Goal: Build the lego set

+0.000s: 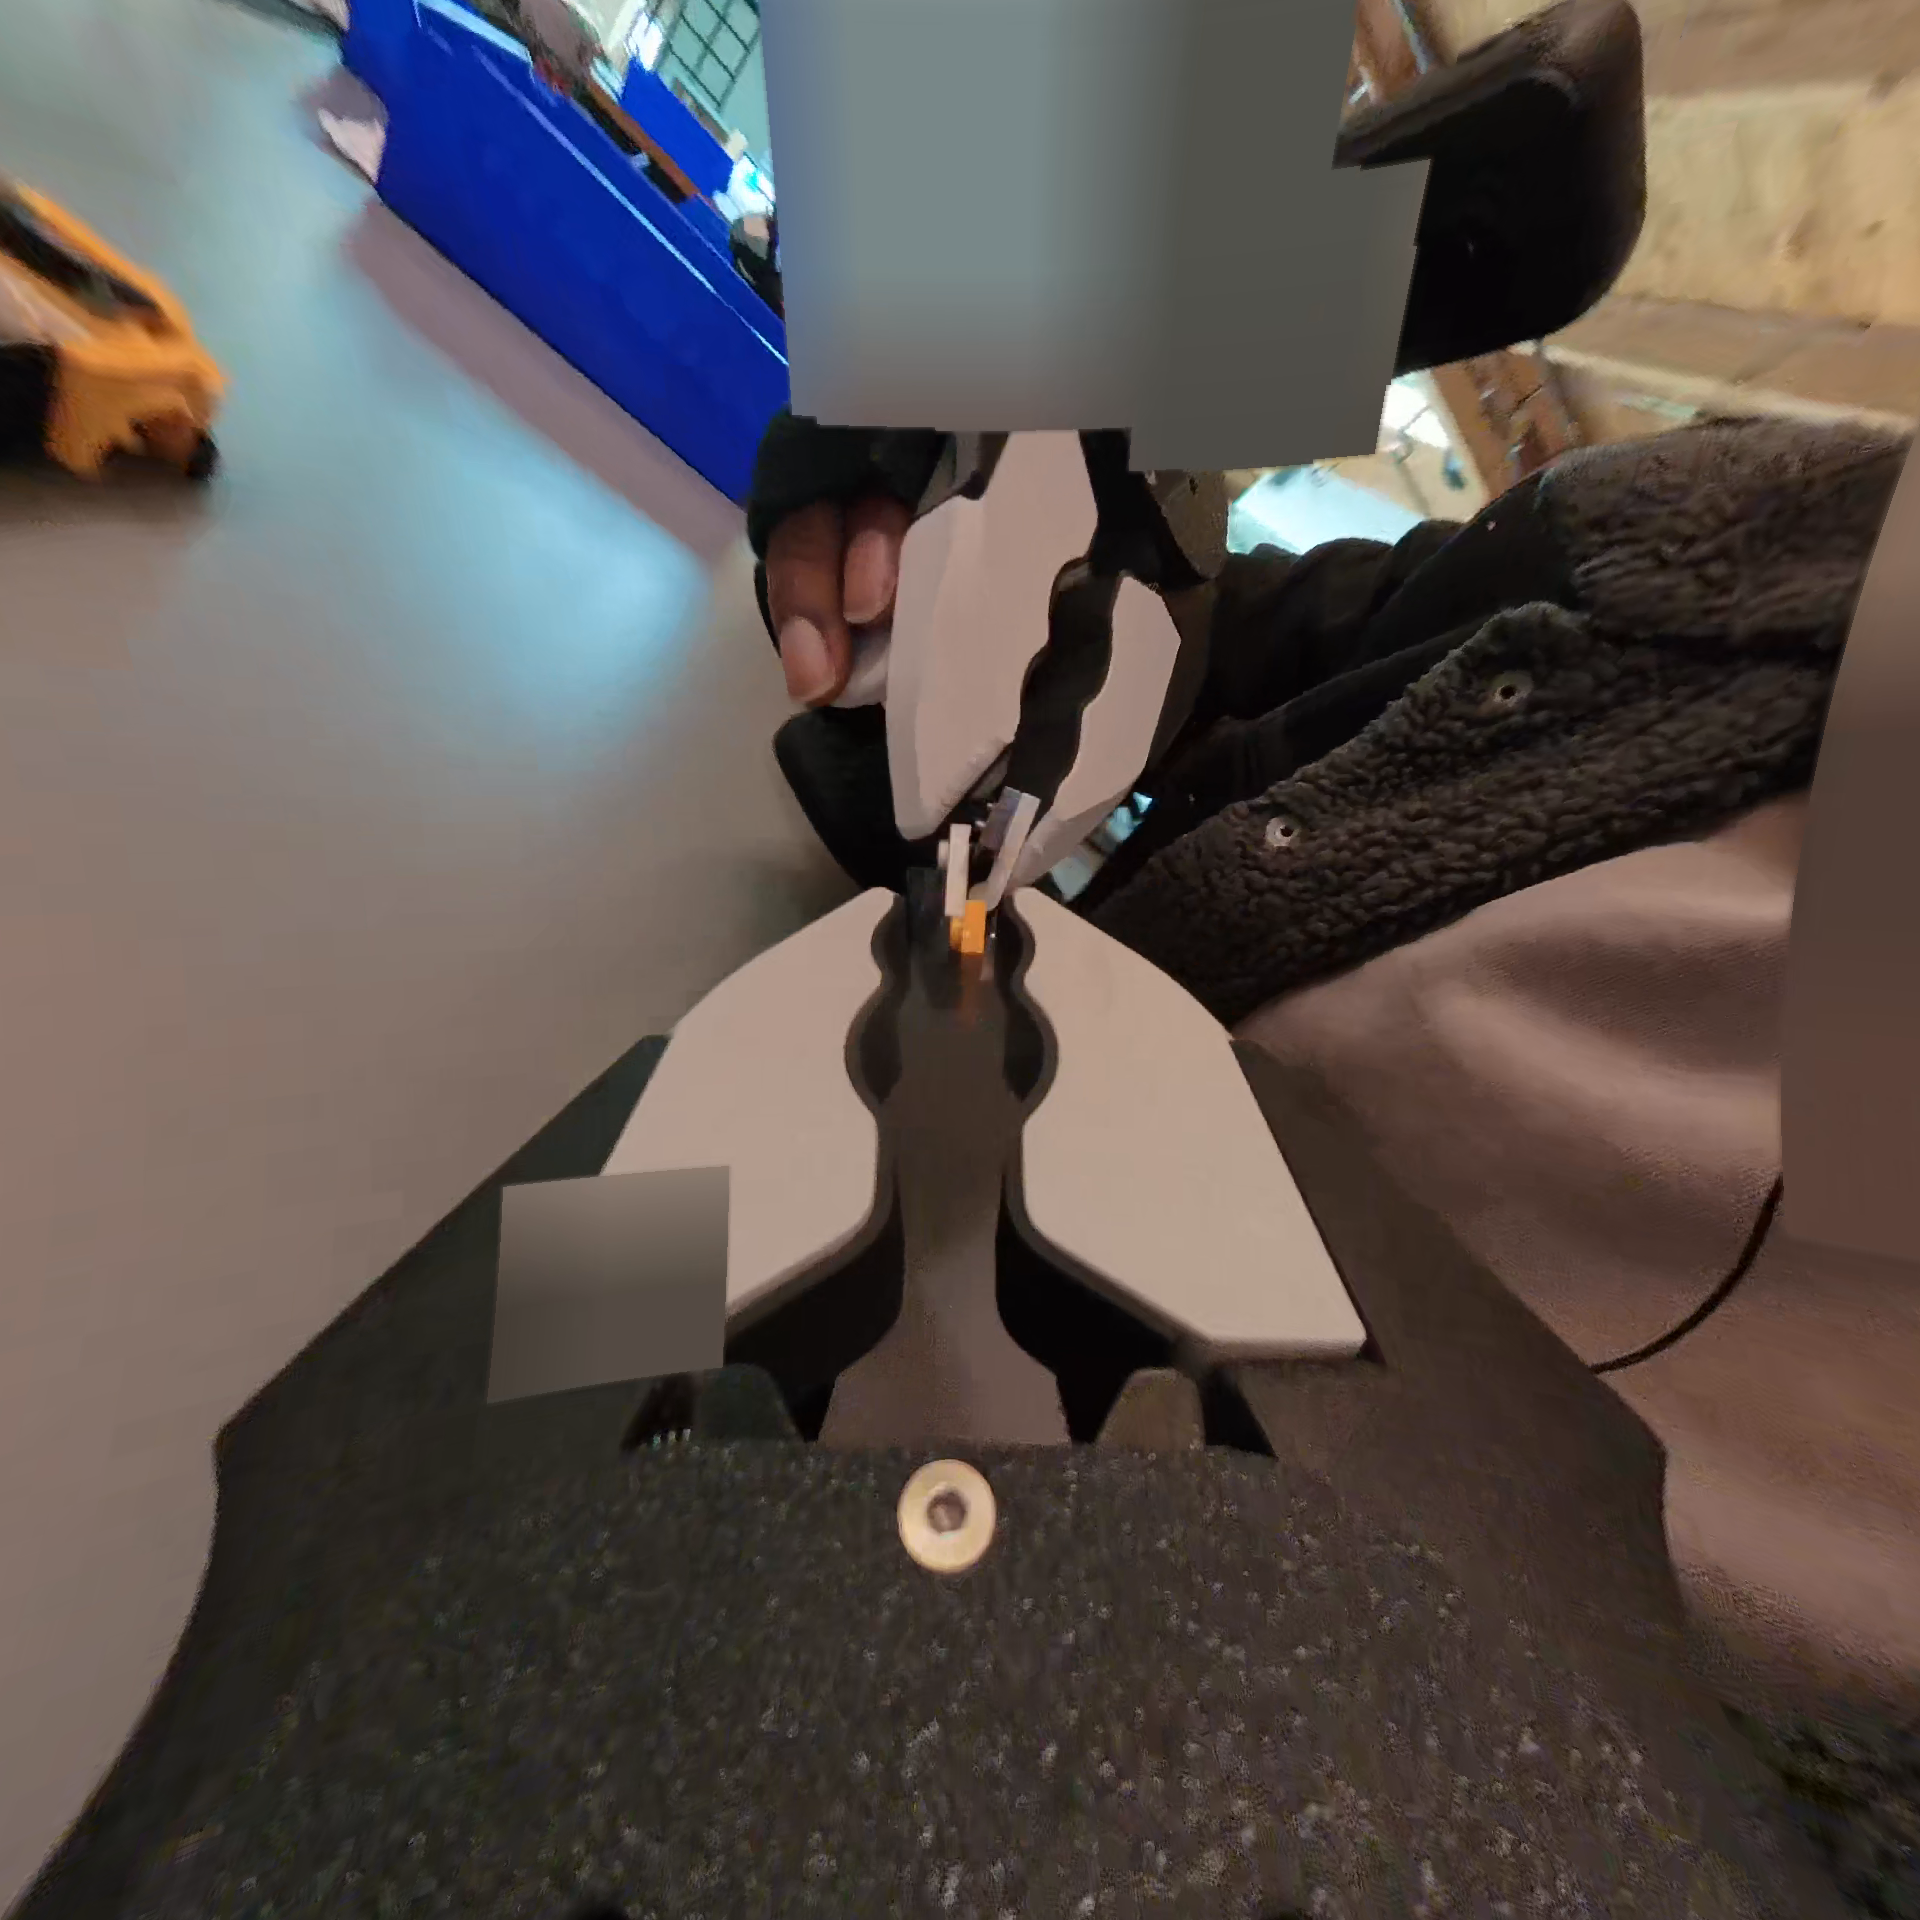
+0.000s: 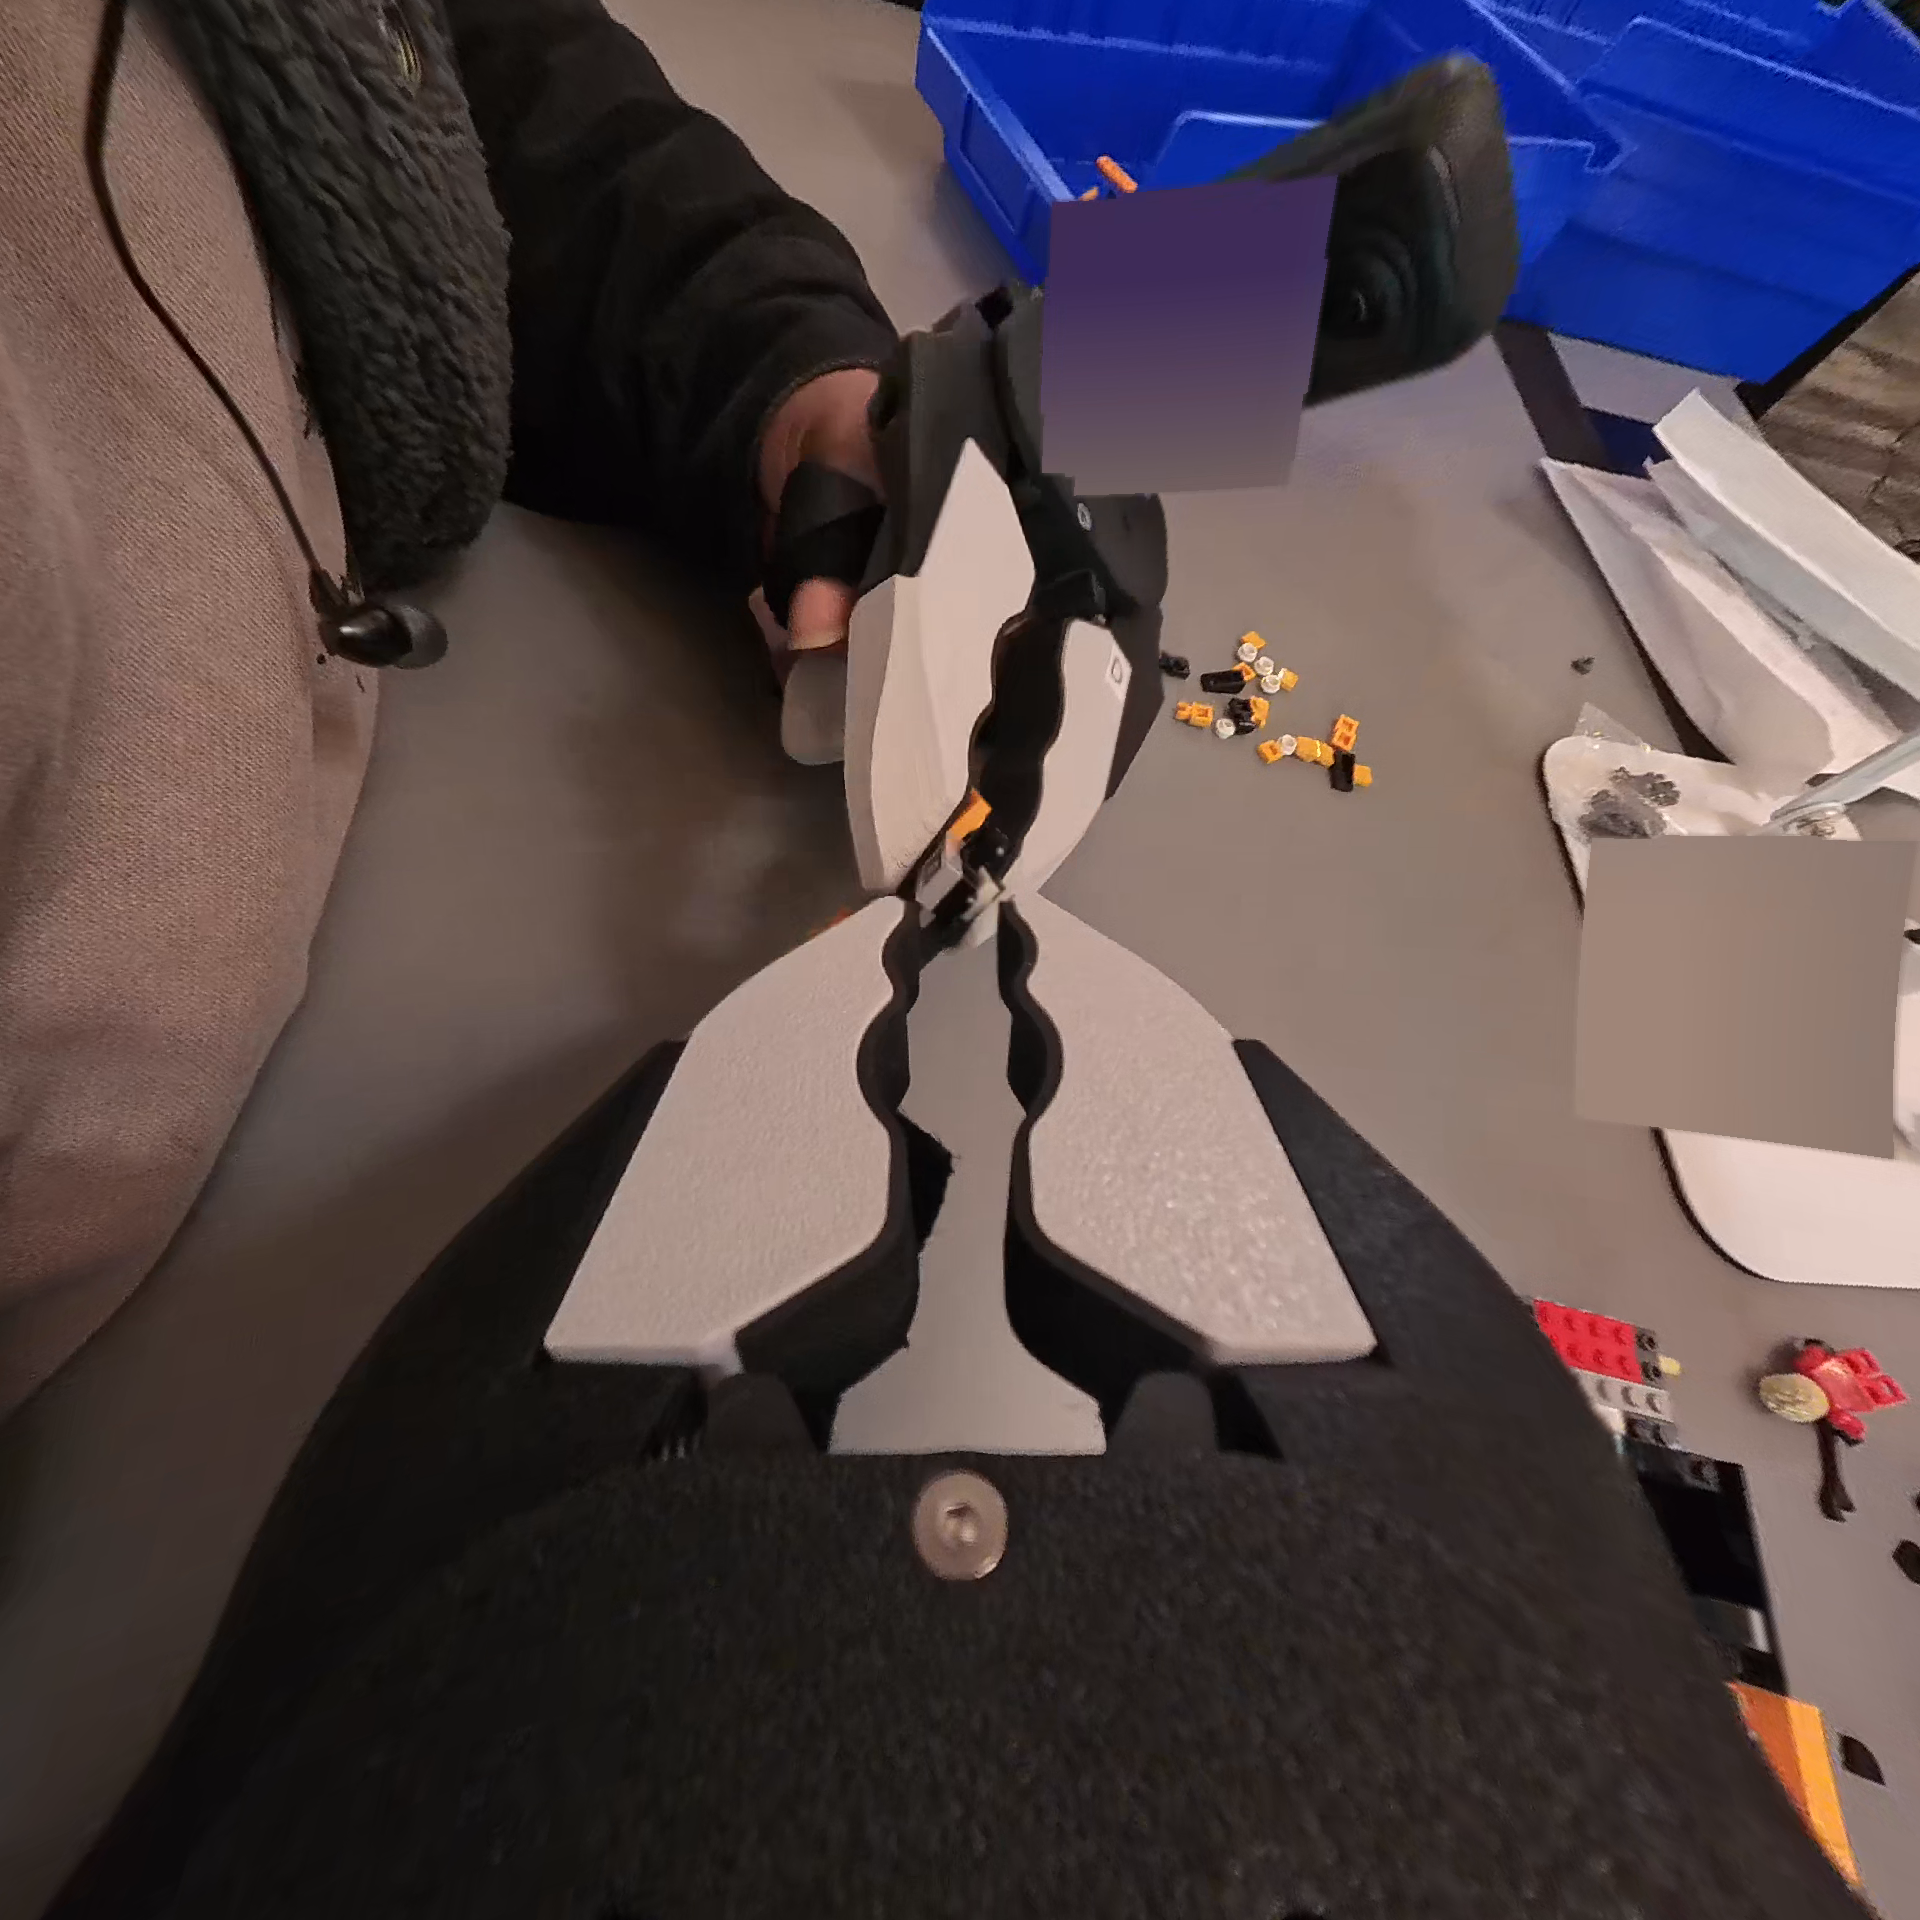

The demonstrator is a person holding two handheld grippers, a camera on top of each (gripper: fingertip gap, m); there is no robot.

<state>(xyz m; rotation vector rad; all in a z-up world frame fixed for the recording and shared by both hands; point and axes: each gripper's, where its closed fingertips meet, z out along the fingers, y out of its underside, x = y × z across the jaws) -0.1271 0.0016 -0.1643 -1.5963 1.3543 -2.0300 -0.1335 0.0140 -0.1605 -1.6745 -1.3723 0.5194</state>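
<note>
Both grippers meet tip to tip in the air above the grey table (image 2: 1351, 935). My left gripper (image 1: 951, 920) is shut on a small lego assembly (image 1: 968, 927) of black, white and orange pieces. It also shows in the right wrist view (image 2: 961, 842), held by the left gripper (image 2: 971, 868) coming from above. My right gripper (image 2: 954, 925) is shut on a small light-grey piece (image 2: 977, 923) that touches the assembly. In the left wrist view the right gripper (image 1: 1003, 836) comes in from above with that grey piece (image 1: 1013, 831).
A pile of loose orange, black and clear pieces (image 2: 1273, 712) lies on the table. Blue bins (image 2: 1558, 156) stand behind, white paper and bags (image 2: 1766, 603) at the right. A partly built red, black and orange model (image 2: 1683, 1475) lies at the lower right. The person's dark fleece sleeve (image 2: 644, 270) is close. The tips of both grippers are at nearly the same place.
</note>
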